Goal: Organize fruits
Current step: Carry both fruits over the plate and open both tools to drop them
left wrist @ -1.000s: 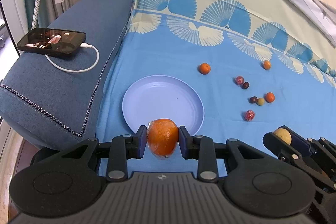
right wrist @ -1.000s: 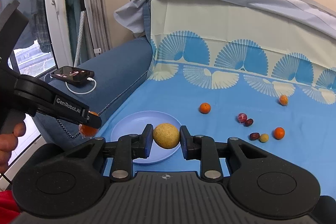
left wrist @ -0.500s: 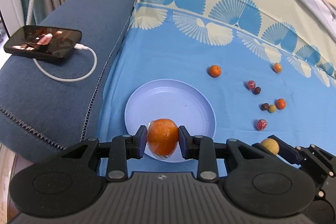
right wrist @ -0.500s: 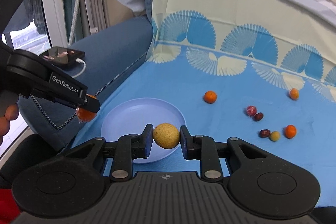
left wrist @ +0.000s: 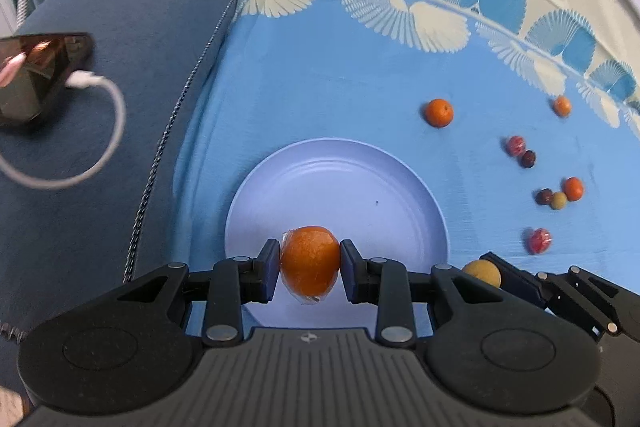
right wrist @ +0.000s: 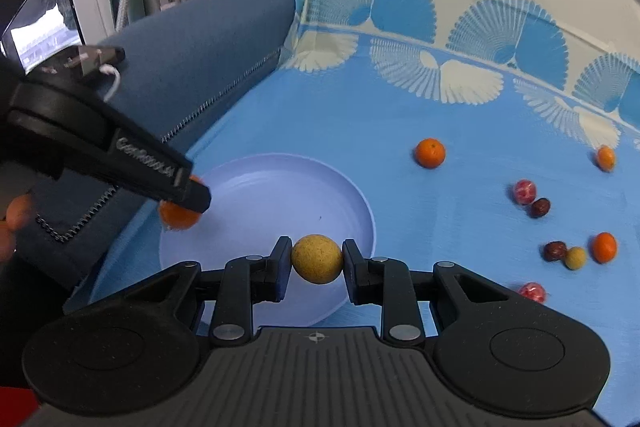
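The left wrist view is taken from just behind the left gripper [left wrist: 309, 269], angled steeply down and close over the plate [left wrist: 392, 187], which fills the frame's centre. The right wrist view is taken from behind the right gripper [right wrist: 316, 264], tilted less steeply, with the plate [right wrist: 280, 183] left of centre. The plate, the blue cloth [left wrist: 340, 99] and the scattered fruits [right wrist: 430, 153] at right are shared by both views.

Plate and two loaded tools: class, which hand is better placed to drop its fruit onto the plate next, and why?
Probably the left. Its tool clamps the orange directly over the plate. The right tool, gripping the yellow fruit, sits nearer the plate's rim.
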`<state>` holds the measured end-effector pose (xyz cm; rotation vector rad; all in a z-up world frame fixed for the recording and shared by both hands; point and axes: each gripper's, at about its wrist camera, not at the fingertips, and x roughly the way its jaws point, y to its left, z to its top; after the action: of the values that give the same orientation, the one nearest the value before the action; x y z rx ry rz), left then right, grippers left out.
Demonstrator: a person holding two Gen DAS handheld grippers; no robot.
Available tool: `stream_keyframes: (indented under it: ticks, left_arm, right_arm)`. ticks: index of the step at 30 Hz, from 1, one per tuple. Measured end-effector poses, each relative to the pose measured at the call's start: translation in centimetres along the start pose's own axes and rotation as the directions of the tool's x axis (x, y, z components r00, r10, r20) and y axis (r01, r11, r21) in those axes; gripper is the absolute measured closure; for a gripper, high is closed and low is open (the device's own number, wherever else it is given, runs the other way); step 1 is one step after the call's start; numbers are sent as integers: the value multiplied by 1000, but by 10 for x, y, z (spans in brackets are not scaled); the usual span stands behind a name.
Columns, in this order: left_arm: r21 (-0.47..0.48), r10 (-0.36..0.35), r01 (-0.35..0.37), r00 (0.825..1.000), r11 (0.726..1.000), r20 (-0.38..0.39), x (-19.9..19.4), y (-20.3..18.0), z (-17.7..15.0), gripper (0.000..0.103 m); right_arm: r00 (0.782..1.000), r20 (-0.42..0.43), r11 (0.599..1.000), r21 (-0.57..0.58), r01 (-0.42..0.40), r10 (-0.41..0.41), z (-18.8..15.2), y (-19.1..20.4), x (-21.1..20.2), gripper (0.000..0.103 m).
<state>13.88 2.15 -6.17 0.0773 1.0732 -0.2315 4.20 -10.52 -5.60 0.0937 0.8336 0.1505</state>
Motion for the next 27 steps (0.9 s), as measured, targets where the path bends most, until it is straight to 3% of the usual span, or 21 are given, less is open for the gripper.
stream_keyframes:
  ticks: [12, 16, 17, 19, 20, 21, 23, 27]
  left_arm:
    - [50, 28, -25, 998, 998, -56, 55, -1, 21, 68]
    - [111, 54, -51, 998, 992, -29, 63, -7, 24, 67]
    - [123, 56, -52, 998, 991, -25, 63, -9, 25, 62]
    - [130, 33, -32, 999, 991, -9, 58, -10, 29, 31]
    - [137, 19, -20, 1000, 990, 10, 52, -11, 30, 5]
    - [144, 12, -18, 999, 989, 40, 45, -11, 31, 0]
    - [162, 10, -26, 995, 986, 99, 27, -10, 27, 0]
    - [161, 48, -63, 994, 985, 100, 0, -8, 10, 0]
  right_arm:
    - [999, -55, 1000, -4, 4, -4, 4, -6, 49, 74]
    - [998, -55, 1000, -27, 10, -11, 9, -5, 60, 74]
    - [998, -57, 999, -39, 9, -11, 10, -4, 62, 71]
    - [998, -56, 998, -53, 21, -24, 13, -4, 61, 45]
    - [998, -45, 998, -53, 30, -32, 14, -3, 57, 25]
    - [999, -24, 998, -53, 37, -38, 14, -3, 50, 16]
    - [1000, 1, 998, -60, 28, -28, 15, -2, 33, 12]
    - [1000, -5, 999, -26, -18, 18, 6, -1, -9, 4]
